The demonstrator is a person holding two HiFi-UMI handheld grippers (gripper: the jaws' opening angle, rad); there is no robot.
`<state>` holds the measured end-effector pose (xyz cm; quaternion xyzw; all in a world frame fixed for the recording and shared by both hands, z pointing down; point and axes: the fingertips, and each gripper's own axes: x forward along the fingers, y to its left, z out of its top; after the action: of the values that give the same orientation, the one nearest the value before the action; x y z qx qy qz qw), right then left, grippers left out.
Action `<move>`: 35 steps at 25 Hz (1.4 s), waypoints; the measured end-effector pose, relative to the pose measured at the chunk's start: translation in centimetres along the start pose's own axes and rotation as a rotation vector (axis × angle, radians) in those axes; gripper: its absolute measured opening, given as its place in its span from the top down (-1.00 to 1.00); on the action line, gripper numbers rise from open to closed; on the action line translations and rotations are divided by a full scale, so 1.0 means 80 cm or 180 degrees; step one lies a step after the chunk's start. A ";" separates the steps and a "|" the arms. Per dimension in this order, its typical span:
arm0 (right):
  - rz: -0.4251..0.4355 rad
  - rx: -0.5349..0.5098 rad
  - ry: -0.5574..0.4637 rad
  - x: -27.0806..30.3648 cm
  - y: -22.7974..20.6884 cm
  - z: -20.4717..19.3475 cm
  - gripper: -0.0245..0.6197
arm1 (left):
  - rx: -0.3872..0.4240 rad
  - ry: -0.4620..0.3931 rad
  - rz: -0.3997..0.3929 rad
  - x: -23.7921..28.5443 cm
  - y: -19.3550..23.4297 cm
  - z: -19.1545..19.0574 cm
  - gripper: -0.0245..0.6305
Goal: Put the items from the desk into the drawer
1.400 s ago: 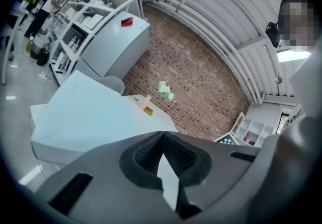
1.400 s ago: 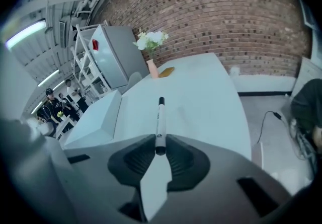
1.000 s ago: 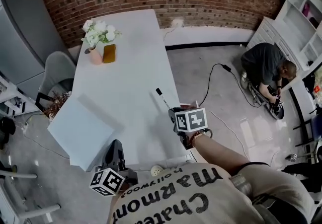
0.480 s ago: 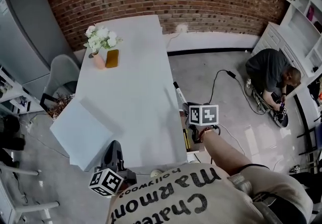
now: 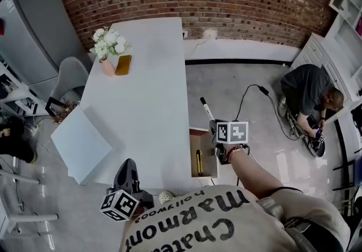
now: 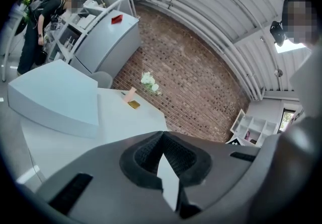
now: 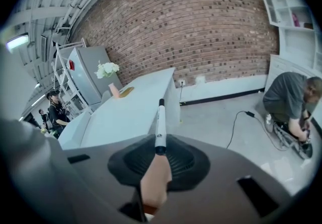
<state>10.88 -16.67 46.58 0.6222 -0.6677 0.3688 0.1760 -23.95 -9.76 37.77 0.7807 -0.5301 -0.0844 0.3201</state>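
Head view: the desk [image 5: 147,92] is a long white worktop. An open drawer [image 5: 205,149] projects from its right edge, close to the near right corner. A yellow item [image 5: 199,162] lies inside the drawer along its left wall.

The right gripper [image 5: 216,126] sits off the right edge, over the far end of the drawer. Its jaws are clamped on a marker [image 5: 207,109] with a white barrel and a black cap. The marker points away from the person and shows past the drawer's far wall, above the floor and clear of the worktop.

Right gripper view: the marker stands straight out between the two pads, gripped at its rear end.

The left gripper [image 5: 129,165] is at the near edge of the desk, left of the drawer.

Left gripper view: the jaws meet at their tips with nothing between them.

At the far left corner stands a vase of white flowers [image 5: 107,47], and an amber object [image 5: 123,64] lies just beside it. A white box [image 5: 81,143] overhangs the left edge near the near left corner.

A person [image 5: 308,89] crouches on the floor well to the right of the desk.
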 end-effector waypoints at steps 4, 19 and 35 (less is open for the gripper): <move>0.0065 -0.0048 0.0146 -0.003 -0.032 -0.017 0.71 | -0.0014 -0.0021 0.0086 -0.001 -0.034 -0.028 0.92; 0.0522 -0.0549 0.0784 0.011 -0.098 -0.108 0.71 | -0.0212 -0.0195 0.0581 -0.039 -0.116 -0.155 0.92; 0.0755 -0.0761 0.1462 0.060 -0.058 -0.224 0.71 | -0.0412 -0.0012 0.1040 -0.080 -0.073 -0.201 0.92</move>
<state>10.53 -7.06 63.09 0.4148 -0.7172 0.4368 0.3504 -14.55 3.84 45.56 0.6617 -0.6439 -0.0667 0.3782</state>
